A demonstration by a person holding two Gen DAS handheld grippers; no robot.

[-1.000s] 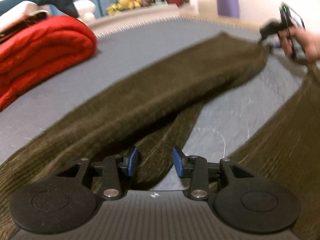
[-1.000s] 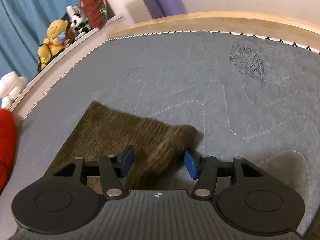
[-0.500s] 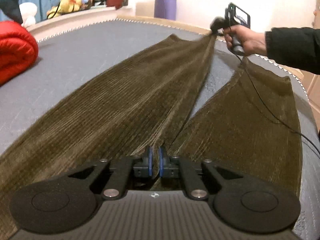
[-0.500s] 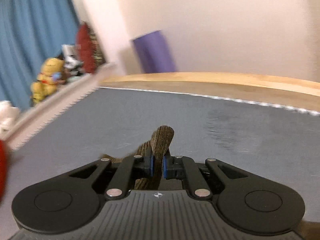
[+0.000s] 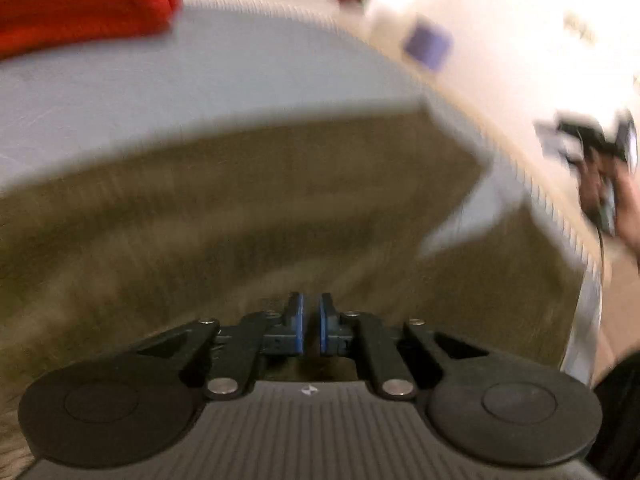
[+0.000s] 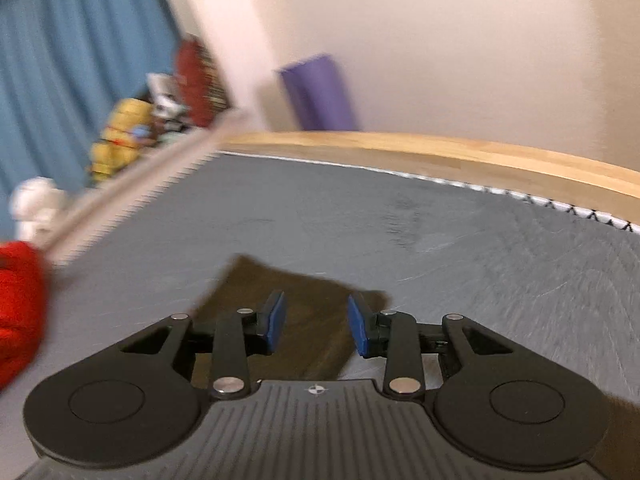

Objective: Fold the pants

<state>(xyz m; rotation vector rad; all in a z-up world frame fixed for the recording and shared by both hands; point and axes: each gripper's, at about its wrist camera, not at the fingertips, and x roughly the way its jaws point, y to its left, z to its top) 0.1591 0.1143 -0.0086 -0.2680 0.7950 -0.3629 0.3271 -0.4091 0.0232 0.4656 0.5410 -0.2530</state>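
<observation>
The olive-brown corduroy pants (image 5: 248, 208) lie spread on the grey bed cover (image 5: 192, 80), blurred by motion in the left wrist view. My left gripper (image 5: 311, 326) has its blue pads nearly together over the fabric near the crotch; whether cloth is pinched between them is hidden. In the right wrist view the end of a pant leg (image 6: 312, 308) lies flat on the cover (image 6: 480, 264). My right gripper (image 6: 316, 320) is open just above that leg end. It also shows, blurred, in the left wrist view (image 5: 592, 168).
A red blanket (image 5: 76, 4) lies at the far left of the bed, also in the right wrist view (image 6: 18, 304). Plush toys (image 6: 120, 140) line a ledge before blue curtains. A wooden bed frame (image 6: 460, 152) and a purple roll (image 6: 320, 96) stand beyond.
My right gripper has opened and let go of the leg end, which now lies flat on the cover. My left gripper stays nearly closed and has swung quickly, blurring its view.
</observation>
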